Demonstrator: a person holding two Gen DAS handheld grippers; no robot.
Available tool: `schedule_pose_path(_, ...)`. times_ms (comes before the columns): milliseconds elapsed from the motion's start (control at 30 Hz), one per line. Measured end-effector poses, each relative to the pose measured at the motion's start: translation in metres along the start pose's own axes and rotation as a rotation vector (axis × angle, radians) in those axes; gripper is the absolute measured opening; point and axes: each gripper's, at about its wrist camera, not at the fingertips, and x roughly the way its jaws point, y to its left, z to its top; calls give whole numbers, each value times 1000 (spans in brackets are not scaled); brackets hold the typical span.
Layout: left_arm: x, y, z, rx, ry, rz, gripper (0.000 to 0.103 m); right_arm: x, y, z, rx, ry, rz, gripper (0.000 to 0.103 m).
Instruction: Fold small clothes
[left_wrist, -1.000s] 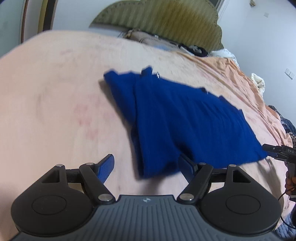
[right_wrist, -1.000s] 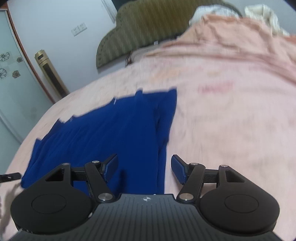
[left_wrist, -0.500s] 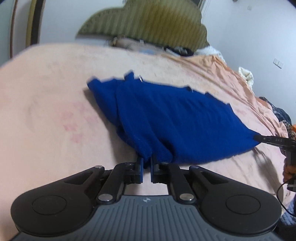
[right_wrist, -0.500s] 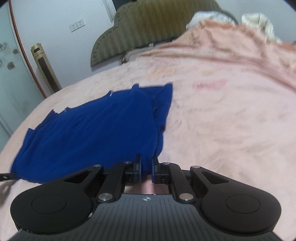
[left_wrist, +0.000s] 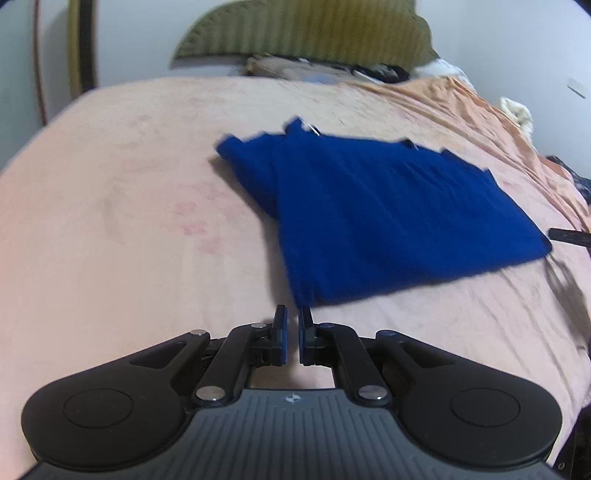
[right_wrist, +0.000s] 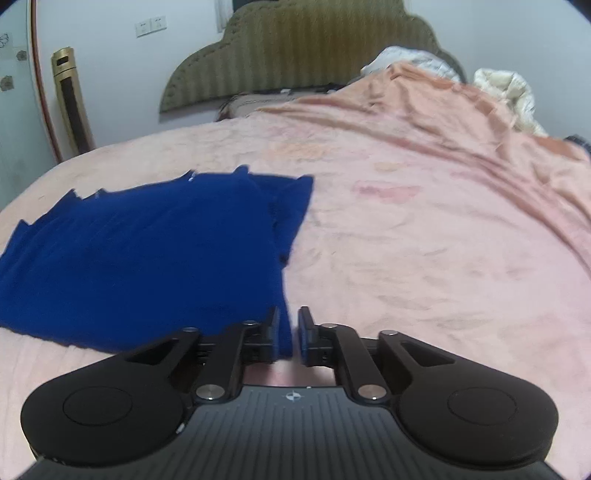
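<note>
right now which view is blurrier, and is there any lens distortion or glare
Left wrist view: more smeared, the blue garment edges and headboard streaked. Right wrist view: sharper, garment's far edge slightly soft. Both: fisheye bends the bed into a dome, corners darken; light dim and even, no glare.

Low wrist views, sharing blue garment (left_wrist: 388, 218)

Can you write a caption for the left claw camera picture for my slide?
Left claw, shut, at the near corner of a folded royal-blue knit garment lying on a pink fleece bedspread.

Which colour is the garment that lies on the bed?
Deep blue garment, plain, seen best in the left wrist view.
</note>
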Motion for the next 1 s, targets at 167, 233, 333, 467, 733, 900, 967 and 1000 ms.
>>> schedule_pose_path(167,-12,-18,25,33,-101,57,71,-19,16,17,-44,-108,-1,58)
schedule_pose_path(233,-8,-32,33,31,-162,86,96,-19,34,22,-69,-116,66,61)
schedule_pose_path(333,10,-56,46,68,-177,107,96,-6,70,22,-103,-85,168,64)
schedule_pose_path(467,47,-73,52,75,-117,202,96,13,122,17,-182,-38,269,68)
schedule_pose_path(733,69,-47,16,-78,-93,283,96,41,161,-6,-268,18,274,76)
schedule_pose_path(900,69,-52,11,-75,-116,320,99,44,156,-15,-246,16,271,102)
schedule_pose_path(967,71,-53,13,-69,-119,328,99,44,158,-17,-264,15,257,103)
schedule_pose_path(1000,71,-53,13,-72,-120,327,99,44,160,-18,-273,14,250,103)
